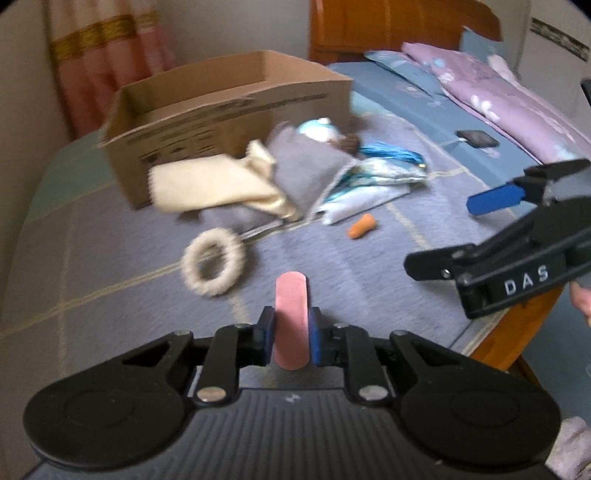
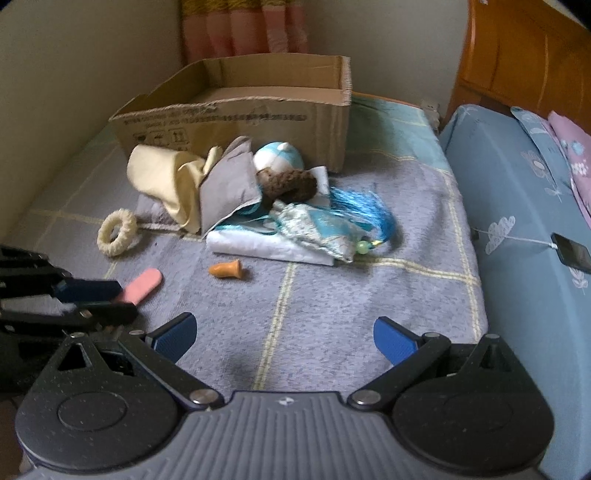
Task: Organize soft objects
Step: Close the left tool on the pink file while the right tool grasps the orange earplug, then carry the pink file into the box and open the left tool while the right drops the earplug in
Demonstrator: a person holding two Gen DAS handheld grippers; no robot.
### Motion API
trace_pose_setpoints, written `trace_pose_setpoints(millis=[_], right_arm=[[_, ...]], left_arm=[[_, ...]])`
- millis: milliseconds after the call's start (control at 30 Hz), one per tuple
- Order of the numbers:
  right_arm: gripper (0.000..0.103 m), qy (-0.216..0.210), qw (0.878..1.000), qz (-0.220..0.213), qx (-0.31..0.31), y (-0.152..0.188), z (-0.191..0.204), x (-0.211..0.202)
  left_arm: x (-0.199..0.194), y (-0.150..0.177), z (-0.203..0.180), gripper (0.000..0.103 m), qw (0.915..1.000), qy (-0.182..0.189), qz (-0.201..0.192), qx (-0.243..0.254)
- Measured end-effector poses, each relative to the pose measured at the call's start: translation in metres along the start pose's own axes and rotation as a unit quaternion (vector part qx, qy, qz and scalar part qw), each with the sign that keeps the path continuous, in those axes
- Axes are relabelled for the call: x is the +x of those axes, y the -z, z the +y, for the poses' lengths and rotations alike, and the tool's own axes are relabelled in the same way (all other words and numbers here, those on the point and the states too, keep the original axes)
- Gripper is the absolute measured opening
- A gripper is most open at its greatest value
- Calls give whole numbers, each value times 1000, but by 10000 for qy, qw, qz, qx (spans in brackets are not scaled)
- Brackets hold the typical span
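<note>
My left gripper point(image 1: 291, 338) is shut on a pink oblong sponge point(image 1: 291, 321), held just above the grey blanket; the sponge also shows in the right wrist view point(image 2: 142, 282). My right gripper point(image 2: 284, 338) is open and empty above the blanket, and it shows in the left wrist view point(image 1: 461, 236). An open cardboard box point(image 2: 258, 114) stands at the back. In front of it lies a pile: a cream cloth point(image 2: 166, 181), a grey cloth point(image 2: 225, 188), a blue-white ball point(image 2: 279, 155), a brown fuzzy piece point(image 2: 288, 184), a blue tassel pouch point(image 2: 325, 229). A cream ring point(image 2: 118, 230) and an orange earplug point(image 2: 226, 268) lie apart.
A wall runs along the left side. A blue mattress point(image 2: 517, 206) with a phone on a cable point(image 2: 574, 254) lies to the right, with a purple quilt point(image 1: 498, 96) and a wooden headboard point(image 1: 388, 26) behind. Curtains point(image 2: 243, 29) hang behind the box.
</note>
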State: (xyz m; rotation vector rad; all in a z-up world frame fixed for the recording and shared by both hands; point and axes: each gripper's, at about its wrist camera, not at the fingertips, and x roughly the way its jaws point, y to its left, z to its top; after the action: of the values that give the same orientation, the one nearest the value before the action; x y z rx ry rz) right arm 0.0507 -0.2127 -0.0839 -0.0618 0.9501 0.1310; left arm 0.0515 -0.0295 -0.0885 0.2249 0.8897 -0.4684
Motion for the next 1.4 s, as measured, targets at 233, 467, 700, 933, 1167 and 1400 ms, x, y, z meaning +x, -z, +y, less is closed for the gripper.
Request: trace_pose_setpoints(millis=[233, 467, 700, 933, 1167, 1400], right_arm=[[95, -130, 9982, -209, -546, 1, 27, 15], [84, -268, 9966, -534, -560, -5, 37, 33], [54, -413, 9942, -710, -694, -14, 39, 36], [42, -409, 9937, -722, -757, -13, 45, 34], [34, -411, 9951, -706, -555, -12, 37, 32], [25, -344, 9958, -680, -509, -12, 33, 31]], left_arm=[[-9, 14, 22, 17, 9985, -387, 9, -386], [-10, 17, 28, 17, 9983, -375, -30, -447], [-10, 19, 31, 18, 9981, -296, -68, -544], [-10, 18, 32, 18, 9981, -311, -97, -531], [-8, 17, 31, 18, 9983, -304, -129, -488], [-9, 17, 30, 17, 9983, -291, -98, -499]])
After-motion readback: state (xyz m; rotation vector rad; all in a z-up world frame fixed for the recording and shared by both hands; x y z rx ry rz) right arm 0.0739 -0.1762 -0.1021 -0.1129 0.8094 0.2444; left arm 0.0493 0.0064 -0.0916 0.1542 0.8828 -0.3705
